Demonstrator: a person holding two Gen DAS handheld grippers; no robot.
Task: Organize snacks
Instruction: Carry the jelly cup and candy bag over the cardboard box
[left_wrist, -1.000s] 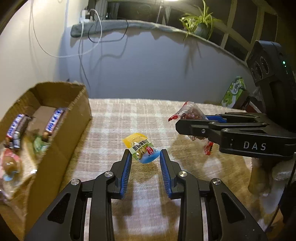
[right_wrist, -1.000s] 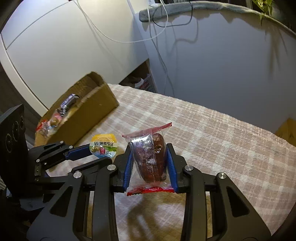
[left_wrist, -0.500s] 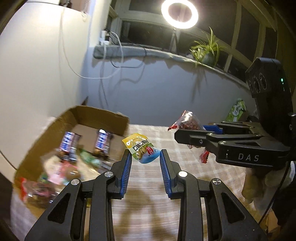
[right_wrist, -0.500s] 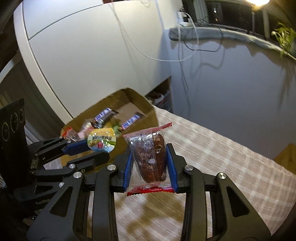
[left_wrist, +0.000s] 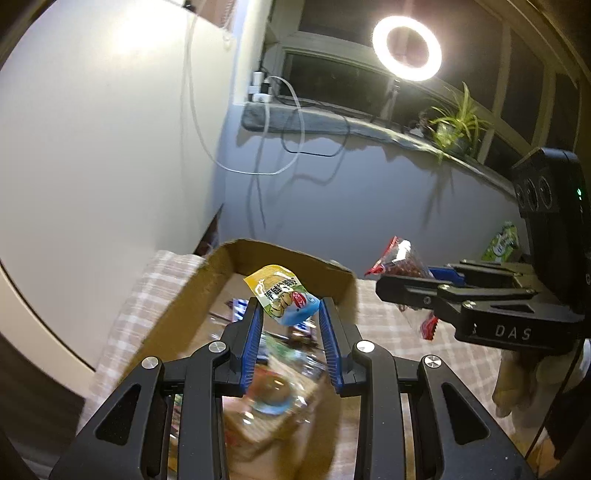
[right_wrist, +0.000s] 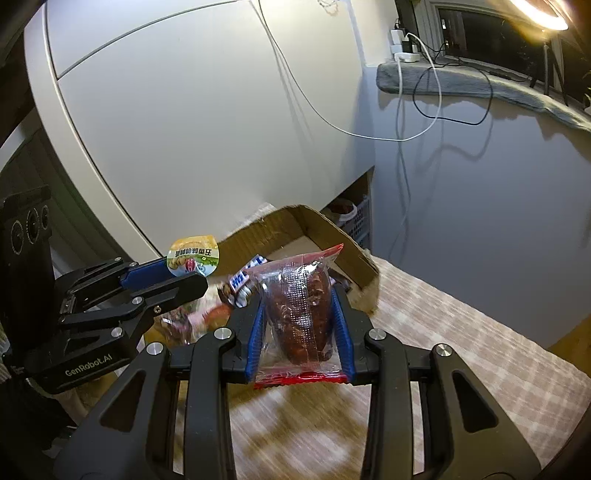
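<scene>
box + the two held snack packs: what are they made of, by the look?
Cardboard box: brown corrugated board, matte; fluted ribbing shows on the wall in the right wrist view.
Yellow snack pack, in the left gripper: printed plastic film, probably, slightly glossy.
Red-edged snack pack, in the right gripper: clear glossy plastic film with glints, contents visible.

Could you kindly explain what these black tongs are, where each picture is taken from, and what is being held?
There is no robot here: a person holds one two-finger gripper in each hand, and a fisheye camera on each looks along its fingers. One picture comes from each gripper. The left gripper is shut on a small yellow pouch, above an open cardboard box that already holds snacks. The right gripper is shut on a clear packet of something brown. The box sits on a checked cloth.
</scene>
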